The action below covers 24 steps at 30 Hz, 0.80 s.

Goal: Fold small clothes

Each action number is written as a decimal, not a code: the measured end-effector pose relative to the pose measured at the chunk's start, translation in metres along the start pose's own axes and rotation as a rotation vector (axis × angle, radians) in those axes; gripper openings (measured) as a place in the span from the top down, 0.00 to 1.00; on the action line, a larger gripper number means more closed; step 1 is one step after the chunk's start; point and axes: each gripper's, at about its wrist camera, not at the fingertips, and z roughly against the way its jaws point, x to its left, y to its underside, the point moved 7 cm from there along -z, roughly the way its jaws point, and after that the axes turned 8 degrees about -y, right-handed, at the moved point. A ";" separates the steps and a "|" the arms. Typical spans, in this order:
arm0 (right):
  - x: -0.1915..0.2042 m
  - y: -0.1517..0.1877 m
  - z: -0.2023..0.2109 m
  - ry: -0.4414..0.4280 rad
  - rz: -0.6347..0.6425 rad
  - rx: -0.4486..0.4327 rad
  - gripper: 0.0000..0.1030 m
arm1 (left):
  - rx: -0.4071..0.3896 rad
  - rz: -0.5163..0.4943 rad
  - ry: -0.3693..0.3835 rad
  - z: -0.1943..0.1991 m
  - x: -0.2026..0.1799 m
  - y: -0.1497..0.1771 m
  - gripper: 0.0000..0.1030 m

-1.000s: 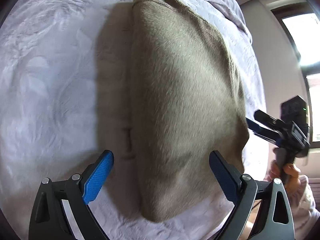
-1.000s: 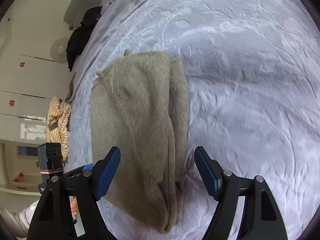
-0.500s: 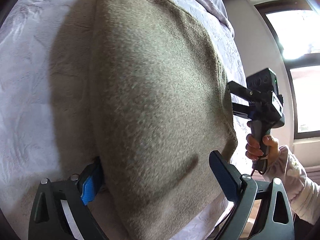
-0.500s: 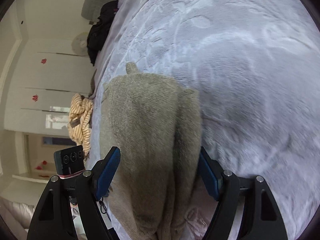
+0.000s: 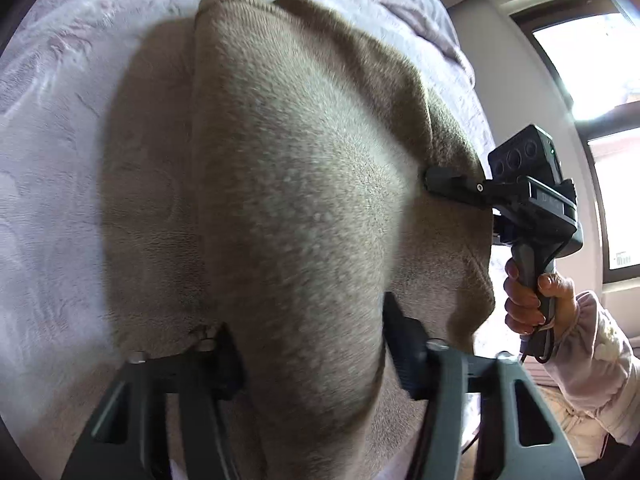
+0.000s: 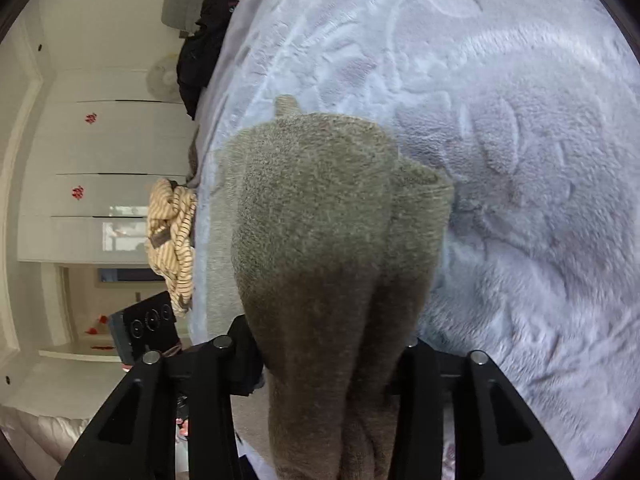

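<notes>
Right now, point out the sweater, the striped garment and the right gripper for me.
sweater [image 5: 296,184]: left wrist view, middle of the top folded layer.
striped garment [image 6: 172,236]: right wrist view, middle of the bundle at the bed's edge.
right gripper [image 5: 430,178]: left wrist view, fingertips at the sweater's edge.

Olive-brown knitted garment [image 5: 296,184] folded lengthwise, on the pale lilac embossed plush bedspread [image 5: 52,168], running from 6 toward 12 o'clock. Left gripper [image 5: 312,344] at 6, straddling the near end; right gripper [image 5: 440,182] at 3, on the garment's edge. From the right wrist: striped cream cloth [image 6: 172,236] at 9, black clothing heap [image 6: 204,44] at 11, both off the bedspread's edge.
</notes>
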 end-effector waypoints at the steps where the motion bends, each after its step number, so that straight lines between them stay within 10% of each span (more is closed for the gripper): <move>1: 0.005 0.001 0.002 -0.013 0.000 -0.002 0.59 | -0.005 0.001 0.009 0.005 -0.001 0.001 0.53; 16: 0.107 0.053 0.011 -0.086 -0.022 -0.046 0.60 | -0.058 -0.060 0.122 0.116 0.005 0.041 0.53; 24: 0.153 0.120 -0.029 -0.121 -0.035 -0.028 0.59 | -0.047 -0.087 0.084 0.182 0.052 0.113 0.53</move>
